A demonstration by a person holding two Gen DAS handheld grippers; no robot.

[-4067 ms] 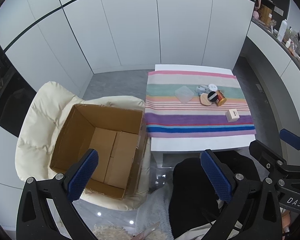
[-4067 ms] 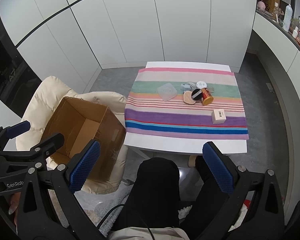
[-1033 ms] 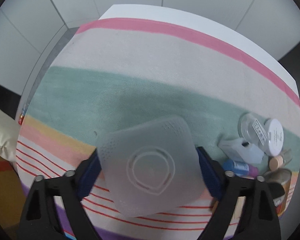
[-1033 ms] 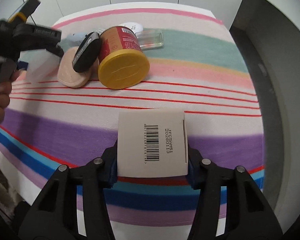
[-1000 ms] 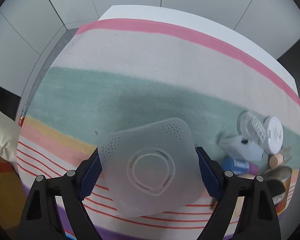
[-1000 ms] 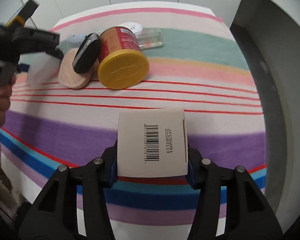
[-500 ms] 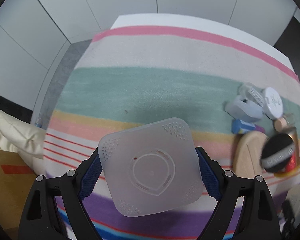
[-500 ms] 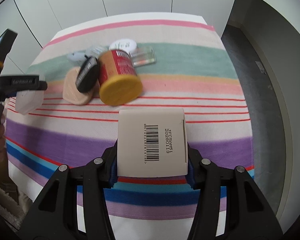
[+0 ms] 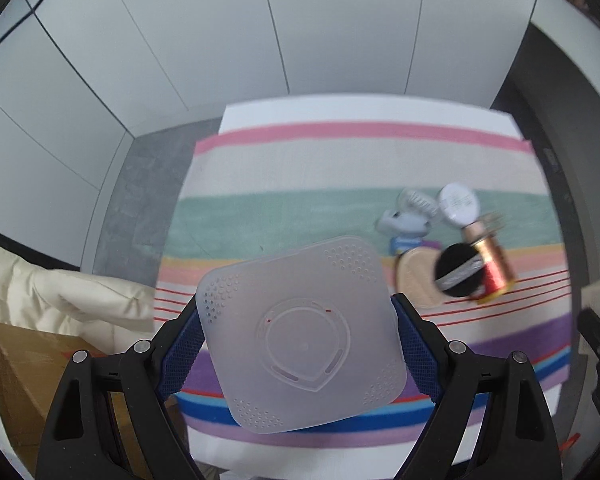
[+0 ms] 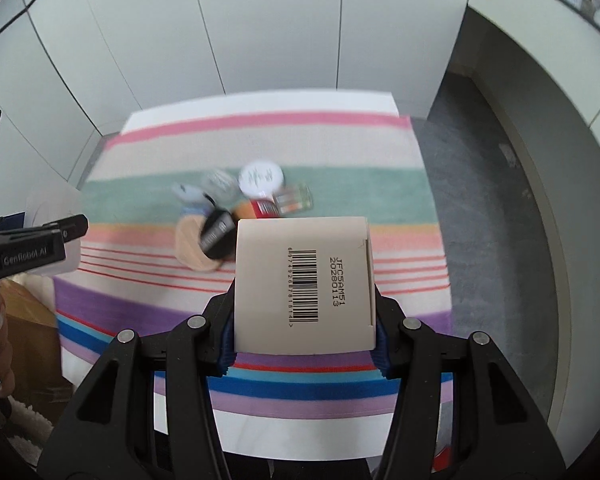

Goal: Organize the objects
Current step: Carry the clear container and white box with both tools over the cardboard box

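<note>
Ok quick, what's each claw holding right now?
Left claw: closed on the frosted white square plastic lid.
Right claw: closed on the small beige cardboard box with a barcode.

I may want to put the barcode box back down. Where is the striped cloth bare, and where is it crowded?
Bare: the striped cloth left of the cosmetics cluster, its pink far band, and the near purple-blue stripes. Crowded: the green and peach bands at right, where the white-lidded jar, the black compact and the red can touch.

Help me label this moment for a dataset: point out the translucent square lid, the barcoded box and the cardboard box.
translucent square lid (image 9: 300, 336): left wrist view, on its embossed centre ring.
barcoded box (image 10: 304, 284): right wrist view, on the barcode face.
cardboard box (image 9: 20, 376): left wrist view, on its visible brown side wall.
</note>
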